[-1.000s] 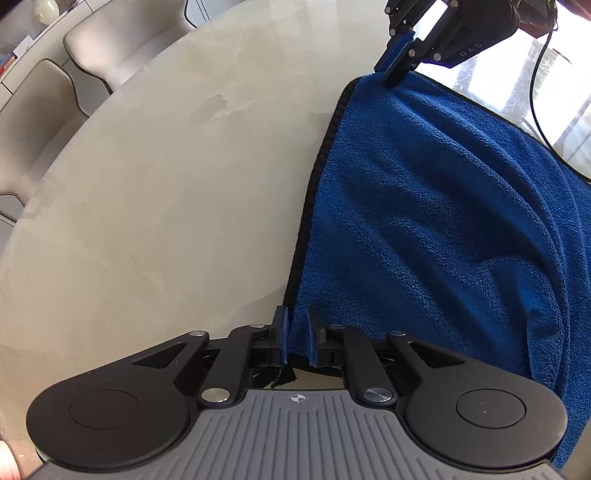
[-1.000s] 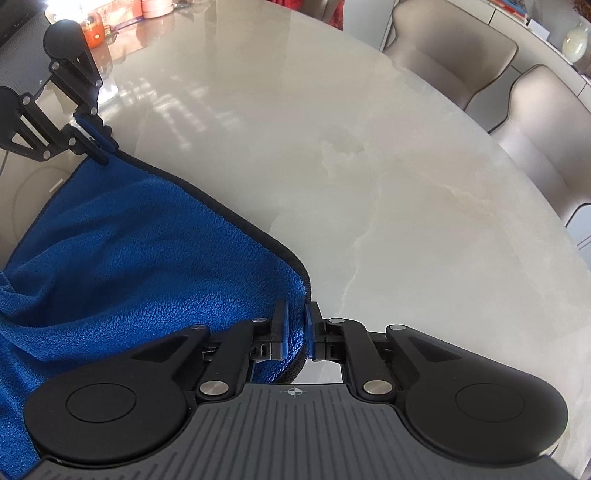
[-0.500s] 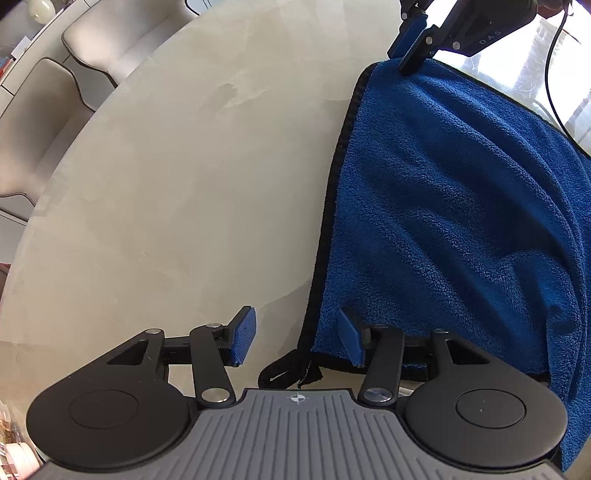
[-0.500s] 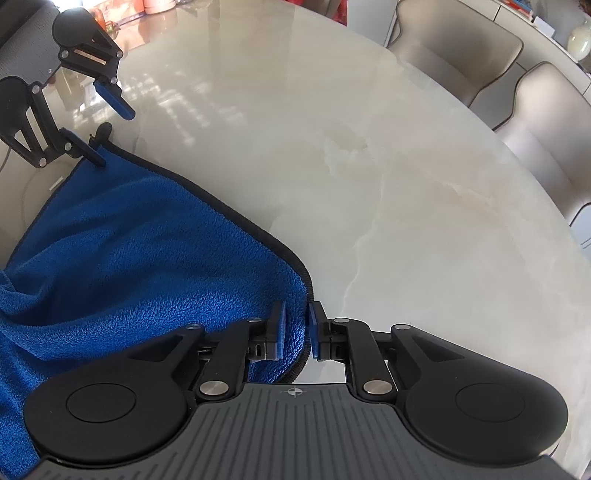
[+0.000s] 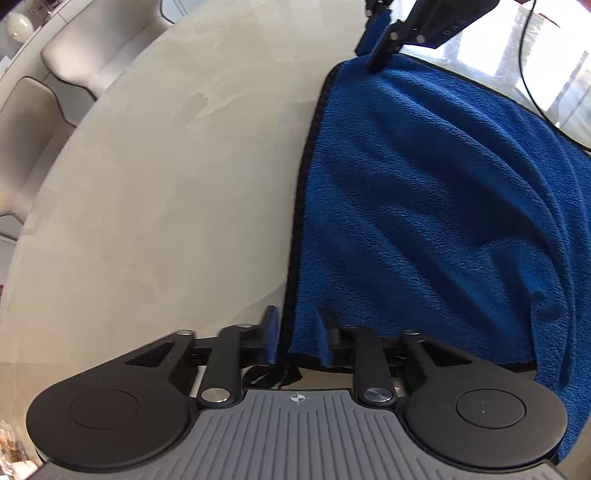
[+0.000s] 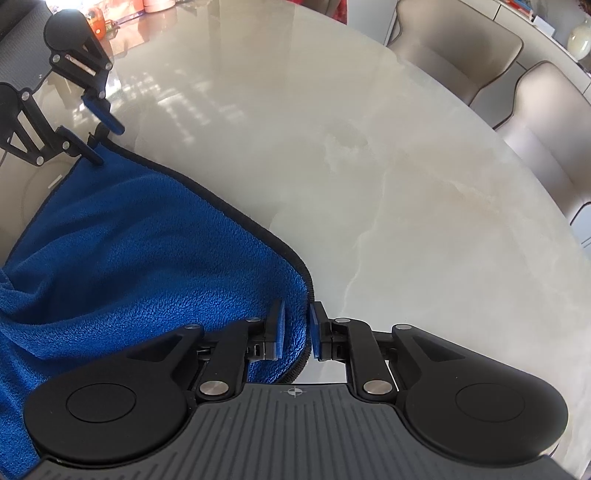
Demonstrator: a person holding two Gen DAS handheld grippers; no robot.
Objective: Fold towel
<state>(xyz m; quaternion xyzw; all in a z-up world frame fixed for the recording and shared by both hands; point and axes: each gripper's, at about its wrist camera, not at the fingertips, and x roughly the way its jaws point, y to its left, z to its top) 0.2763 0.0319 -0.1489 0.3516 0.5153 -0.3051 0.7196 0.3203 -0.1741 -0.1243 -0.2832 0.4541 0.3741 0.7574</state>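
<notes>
A blue plush towel (image 5: 424, 203) with a black hem lies partly on the pale marble table (image 5: 166, 203), sagging in folds toward one side. My left gripper (image 5: 297, 332) straddles one corner; its jaws are closing, still a little apart, with the hem between the pads. From the right wrist view the left gripper (image 6: 105, 144) shows the same gap at the towel's (image 6: 129, 240) far corner. My right gripper (image 6: 297, 325) is shut on the neighbouring corner. It also shows at the top of the left wrist view, the right gripper (image 5: 375, 55) pinching that corner.
Beige padded chairs (image 6: 454, 48) (image 6: 546, 122) stand round the far rim of the table (image 6: 369, 166), another chair (image 5: 85, 48) beyond the left side. A black cable (image 5: 532, 85) hangs past the towel. Small orange items (image 6: 99, 26) sit at the far edge.
My left jaws let go of the towel's corner, spread wide, then came most of the way together around the hem again. The right gripper has kept its hold and place.
</notes>
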